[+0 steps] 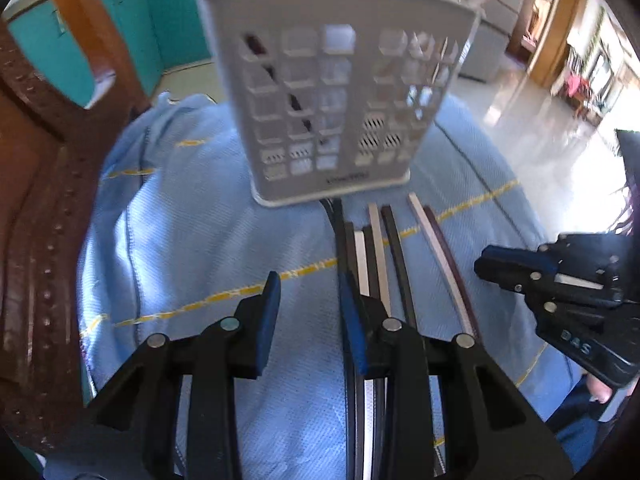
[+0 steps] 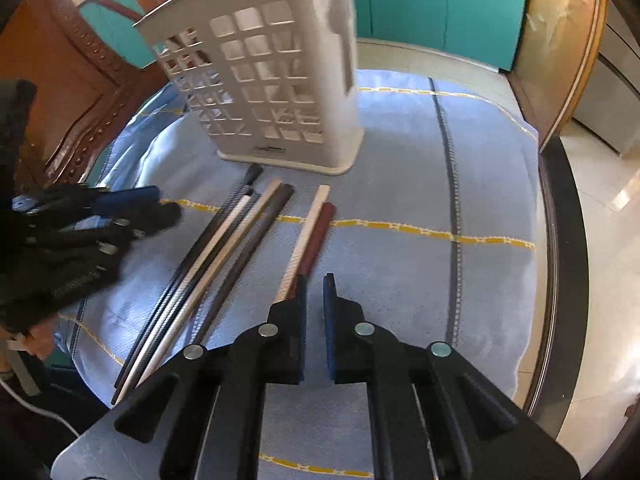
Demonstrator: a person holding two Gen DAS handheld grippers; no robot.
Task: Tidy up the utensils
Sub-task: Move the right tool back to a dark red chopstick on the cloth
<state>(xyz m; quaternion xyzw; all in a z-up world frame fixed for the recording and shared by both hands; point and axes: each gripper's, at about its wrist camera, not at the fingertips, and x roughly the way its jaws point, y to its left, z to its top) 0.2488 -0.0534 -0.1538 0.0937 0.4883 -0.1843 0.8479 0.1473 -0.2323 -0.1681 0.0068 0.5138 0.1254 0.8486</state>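
A white perforated utensil holder (image 1: 332,92) stands upright on a light blue cloth (image 1: 200,240); it also shows in the right wrist view (image 2: 272,80). Several chopsticks, black, white and dark red (image 1: 380,248), lie side by side in front of it (image 2: 224,248). One dark stick leans inside the holder. My left gripper (image 1: 310,312) is open and empty, hovering just left of the chopsticks. My right gripper (image 2: 316,312) is slightly open and empty, just right of the white and red pair (image 2: 316,224); in the left wrist view it (image 1: 492,268) sits to the right.
A carved brown wooden chair back (image 1: 36,200) rises at the left. Teal cabinets (image 2: 440,4) stand behind. The cloth ends at a dark rounded edge (image 2: 552,240) on the right, with pale tiled floor beyond.
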